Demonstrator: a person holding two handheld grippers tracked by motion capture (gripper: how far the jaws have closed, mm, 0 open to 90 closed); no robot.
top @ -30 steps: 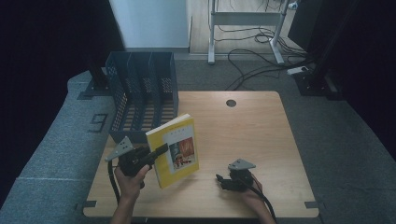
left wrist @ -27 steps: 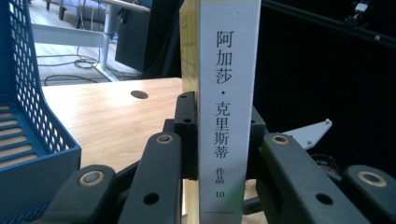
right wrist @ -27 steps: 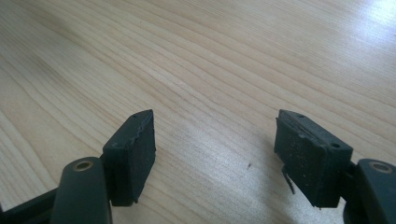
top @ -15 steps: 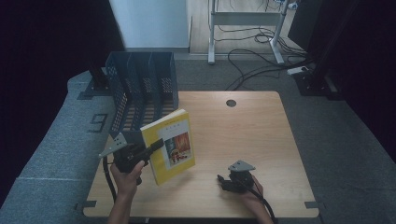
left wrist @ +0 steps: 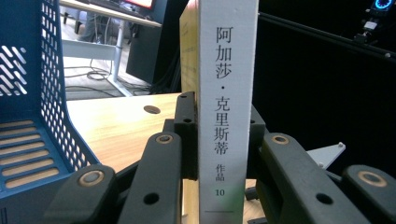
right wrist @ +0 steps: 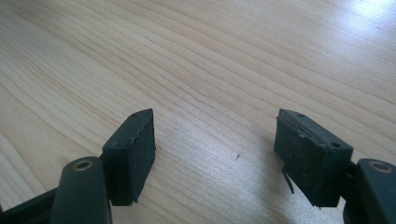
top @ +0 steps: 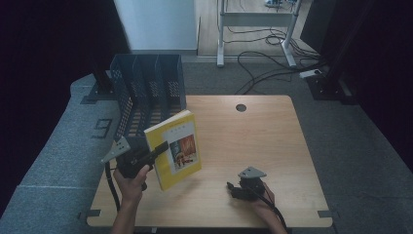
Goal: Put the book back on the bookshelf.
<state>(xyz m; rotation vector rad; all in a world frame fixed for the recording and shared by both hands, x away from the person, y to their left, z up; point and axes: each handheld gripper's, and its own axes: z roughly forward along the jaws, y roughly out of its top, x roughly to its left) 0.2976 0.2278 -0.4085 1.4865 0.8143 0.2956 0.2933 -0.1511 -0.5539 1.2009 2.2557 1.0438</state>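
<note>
We see a light wooden table [top: 272, 141] with a round cable hole [top: 240, 107] near its far edge. A blue perforated file rack [top: 146, 92] stands on its far-left corner, left of that hole. The right gripper [top: 234, 191] rests on the tabletop, nearer us than the hole.

one yellow paperback book with a white spine [top: 176, 148], one dark blue perforated plastic file rack [top: 146, 92] with three slots, one light wooden table [top: 272, 146] with one round cable hole [top: 240, 107], and two black two-jaw grippers, left gripper [top: 158, 148] and right gripper [top: 234, 190].
</note>
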